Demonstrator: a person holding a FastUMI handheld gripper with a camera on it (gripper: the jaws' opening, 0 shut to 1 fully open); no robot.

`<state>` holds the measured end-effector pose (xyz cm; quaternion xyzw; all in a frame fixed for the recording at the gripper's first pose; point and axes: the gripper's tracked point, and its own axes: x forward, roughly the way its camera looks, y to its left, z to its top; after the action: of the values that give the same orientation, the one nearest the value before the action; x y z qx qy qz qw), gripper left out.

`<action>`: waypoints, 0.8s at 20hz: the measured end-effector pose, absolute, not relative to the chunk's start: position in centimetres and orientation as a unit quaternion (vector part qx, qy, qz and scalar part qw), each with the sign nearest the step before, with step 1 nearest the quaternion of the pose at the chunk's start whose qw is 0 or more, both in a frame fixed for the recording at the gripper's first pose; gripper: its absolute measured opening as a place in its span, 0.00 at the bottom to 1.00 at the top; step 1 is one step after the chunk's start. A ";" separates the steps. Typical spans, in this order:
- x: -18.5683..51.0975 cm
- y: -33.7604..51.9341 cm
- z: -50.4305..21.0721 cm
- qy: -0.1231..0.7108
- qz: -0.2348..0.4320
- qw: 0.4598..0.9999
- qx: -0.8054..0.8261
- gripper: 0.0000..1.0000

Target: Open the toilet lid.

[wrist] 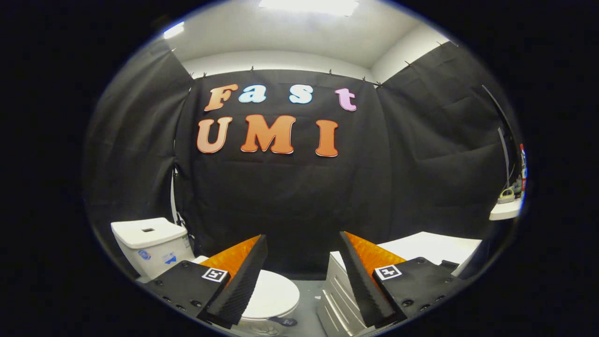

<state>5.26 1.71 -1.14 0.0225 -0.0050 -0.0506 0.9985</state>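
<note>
Black cloth (290, 196) hangs as the booth's walls beneath a white ceiling (281, 42) with a bright light panel (309, 5). A white drawer cabinet (339, 292) stands on grey floor (309, 299); a small white shelf (505, 210) juts from the side cloth.

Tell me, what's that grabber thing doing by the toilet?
A person is holding a two-finger gripper, and its fingers are spread wide open with nothing between them. It is up in the air, not touching anything yet. The toilet sits below and ahead of the fingers, mostly behind the left one, and its white lid is down. Its tank stands farther back against the black cloth wall. A white cabinet with drawers stands beside the toilet. So the lid hasn't been opened yet.
</note>
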 end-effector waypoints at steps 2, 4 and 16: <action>7.6 3.4 -5.6 0.032 -0.060 0.996 0.048 0.98; 8.7 6.7 -10.2 0.080 -0.045 0.992 0.087 1.00; 6.2 6.7 -31.1 0.223 -0.115 0.948 0.197 0.99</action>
<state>6.16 6.66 -31.08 0.1969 0.2235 -0.1151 0.9477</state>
